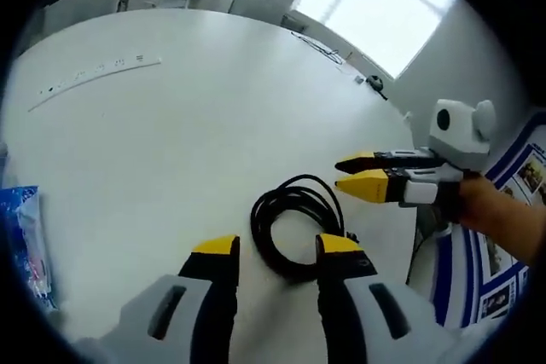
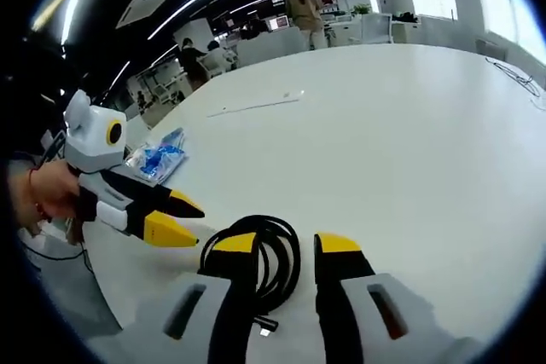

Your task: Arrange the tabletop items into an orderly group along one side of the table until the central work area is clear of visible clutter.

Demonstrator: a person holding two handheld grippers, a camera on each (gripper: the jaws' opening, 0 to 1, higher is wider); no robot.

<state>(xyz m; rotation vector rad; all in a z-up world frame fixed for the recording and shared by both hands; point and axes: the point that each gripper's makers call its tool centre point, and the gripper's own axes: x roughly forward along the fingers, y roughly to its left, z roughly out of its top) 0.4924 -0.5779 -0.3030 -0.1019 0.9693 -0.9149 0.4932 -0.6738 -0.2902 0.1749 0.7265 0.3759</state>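
Left gripper view: a blue packet (image 1: 24,240) is seen far from the coiled black cable (image 1: 290,223), which lies on the white table (image 1: 171,125); the left gripper (image 1: 277,249) is held with jaws parted just short of the coil; the right gripper (image 1: 357,175), jaws slightly apart, is placed beside the coil. Right gripper view: the left gripper (image 2: 175,219) is seen beside the cable (image 2: 264,262); the right gripper (image 2: 286,249) is held spread over the coil, nothing gripped

Blk cable coil (image 1: 294,226), white table (image 1: 171,142), blue-white packet (image 2: 159,158), yellow-tipped blk/grey grippers.
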